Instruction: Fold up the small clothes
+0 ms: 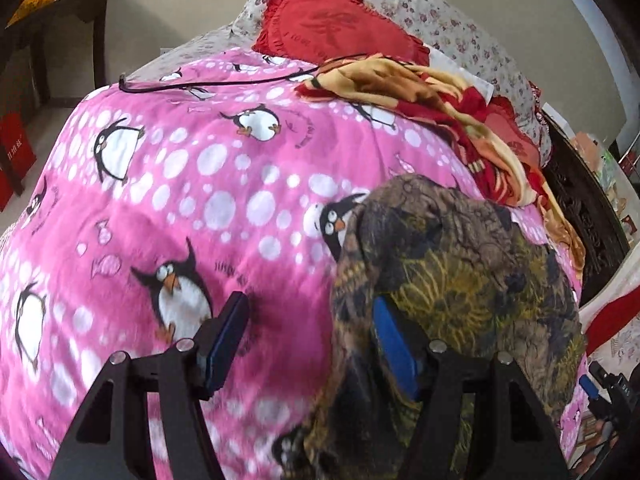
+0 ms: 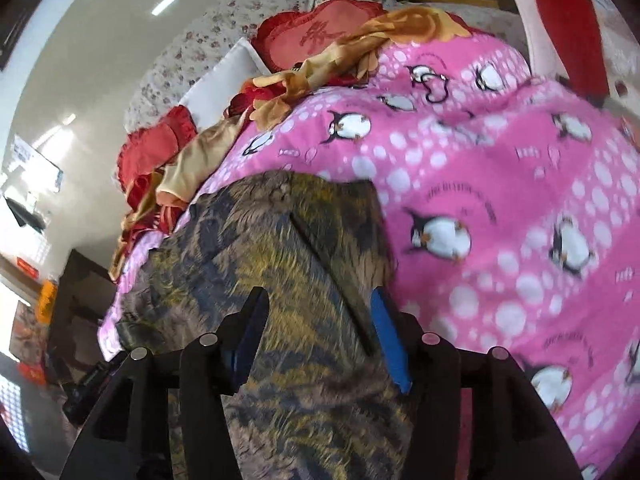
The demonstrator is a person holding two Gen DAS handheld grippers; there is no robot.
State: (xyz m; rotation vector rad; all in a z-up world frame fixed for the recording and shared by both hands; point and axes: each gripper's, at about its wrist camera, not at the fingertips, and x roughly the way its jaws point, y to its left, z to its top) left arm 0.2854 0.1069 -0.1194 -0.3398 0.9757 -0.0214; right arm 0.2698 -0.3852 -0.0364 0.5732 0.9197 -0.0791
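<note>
Patterned brown-and-yellow garment (image 2: pixel 288 280) lies bunched on the bed's pink penguin blanket (image 1: pixel 168 184), draped over the right finger of the left gripper (image 1: pixel 308 344), whose jaws stand wide with nothing pinched between the pads. The right gripper (image 2: pixel 320 336) hovers over the same cloth with its jaws partly apart, cloth between them but no pad visibly pressing. Farther back lie a red-and-gold blanket (image 1: pixel 448 108), a red frilled cushion (image 1: pixel 336 24) and floral bedding (image 1: pixel 460 28).
</note>
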